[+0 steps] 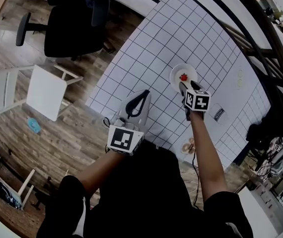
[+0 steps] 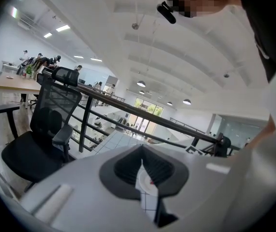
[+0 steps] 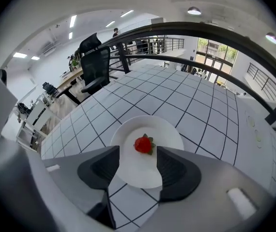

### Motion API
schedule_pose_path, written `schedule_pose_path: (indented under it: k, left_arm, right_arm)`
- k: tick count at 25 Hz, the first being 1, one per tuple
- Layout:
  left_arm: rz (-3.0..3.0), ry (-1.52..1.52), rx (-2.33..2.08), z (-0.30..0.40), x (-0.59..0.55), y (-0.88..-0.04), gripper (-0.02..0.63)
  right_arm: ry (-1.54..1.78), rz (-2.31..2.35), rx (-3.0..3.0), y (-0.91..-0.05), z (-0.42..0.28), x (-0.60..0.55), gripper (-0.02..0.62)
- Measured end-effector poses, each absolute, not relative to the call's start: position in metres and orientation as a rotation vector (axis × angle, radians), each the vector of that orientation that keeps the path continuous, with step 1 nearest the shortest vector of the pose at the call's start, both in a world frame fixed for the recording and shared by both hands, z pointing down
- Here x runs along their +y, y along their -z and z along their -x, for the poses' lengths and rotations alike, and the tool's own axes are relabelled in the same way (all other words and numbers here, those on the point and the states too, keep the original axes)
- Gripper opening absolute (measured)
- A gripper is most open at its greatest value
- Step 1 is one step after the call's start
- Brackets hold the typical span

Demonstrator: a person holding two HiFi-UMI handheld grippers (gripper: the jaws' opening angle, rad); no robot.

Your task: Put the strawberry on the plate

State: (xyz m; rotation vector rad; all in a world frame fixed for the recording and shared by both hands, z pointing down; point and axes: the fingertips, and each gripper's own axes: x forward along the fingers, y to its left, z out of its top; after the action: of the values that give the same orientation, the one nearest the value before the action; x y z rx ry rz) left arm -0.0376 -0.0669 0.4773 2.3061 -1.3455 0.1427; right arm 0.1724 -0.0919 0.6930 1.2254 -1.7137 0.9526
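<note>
A red strawberry (image 3: 144, 144) with a green cap lies on a small white plate (image 3: 169, 132) on the gridded table (image 1: 146, 43). My right gripper (image 3: 138, 154) hangs just above the plate's near side, jaws open, and the strawberry sits free between and beyond the tips. In the head view the strawberry (image 1: 184, 77) rests mid-plate (image 1: 176, 72), with the right gripper (image 1: 184, 88) at the plate's near rim. My left gripper (image 1: 142, 96) is over the table's near left part, well apart from the plate. Its jaws (image 2: 142, 162) meet at the tips, with nothing between them.
A black office chair (image 1: 72, 24) and a white folding chair (image 1: 44, 90) stand on the wood floor left of the table. A small dark-printed card (image 1: 219, 114) lies right of the plate. A dark railing (image 1: 260, 38) runs past the table's far side.
</note>
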Motion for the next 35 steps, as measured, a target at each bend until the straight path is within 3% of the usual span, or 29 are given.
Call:
schedule_pose_path:
  k: [35]
  left_arm:
    - [-2.601, -0.096, -1.166, -0.058, 0.0, -0.387, 0.008]
  right_arm:
    - [-0.792, -1.529, -2.1, -0.467, -0.169, 0.008, 0.23]
